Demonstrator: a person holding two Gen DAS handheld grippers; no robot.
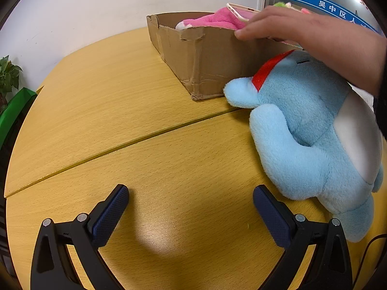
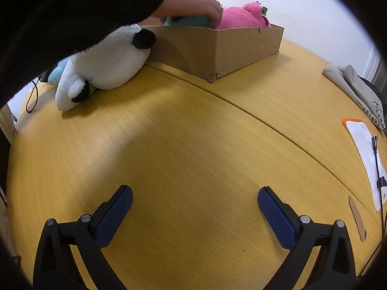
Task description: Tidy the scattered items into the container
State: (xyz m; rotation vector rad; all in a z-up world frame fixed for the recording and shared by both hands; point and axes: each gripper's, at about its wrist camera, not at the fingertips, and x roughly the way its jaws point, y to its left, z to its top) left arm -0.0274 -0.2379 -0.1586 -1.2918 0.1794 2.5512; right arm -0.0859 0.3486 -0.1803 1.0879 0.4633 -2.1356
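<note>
A cardboard box [image 1: 208, 60] stands at the back of the wooden table [image 1: 145, 120] with a pink plush [image 1: 212, 20] in it; box [image 2: 217, 48] and pink plush [image 2: 241, 17] also show in the right wrist view. A blue plush with a red mouth [image 1: 309, 125] lies beside the box, right of my open, empty left gripper [image 1: 191, 193]. A white and black plush [image 2: 106, 65] lies left of the box, far from my open, empty right gripper [image 2: 196, 195]. A bare hand [image 1: 290, 24] reaches over the box holding a phone [image 1: 241, 12].
A sleeved arm [image 2: 72, 12] crosses the upper left of the right wrist view. Papers [image 2: 365, 152], a cable [image 2: 377, 169] and a grey cloth bag [image 2: 355, 87] lie at the table's right edge. A green plant [image 1: 7, 77] stands beyond the left edge.
</note>
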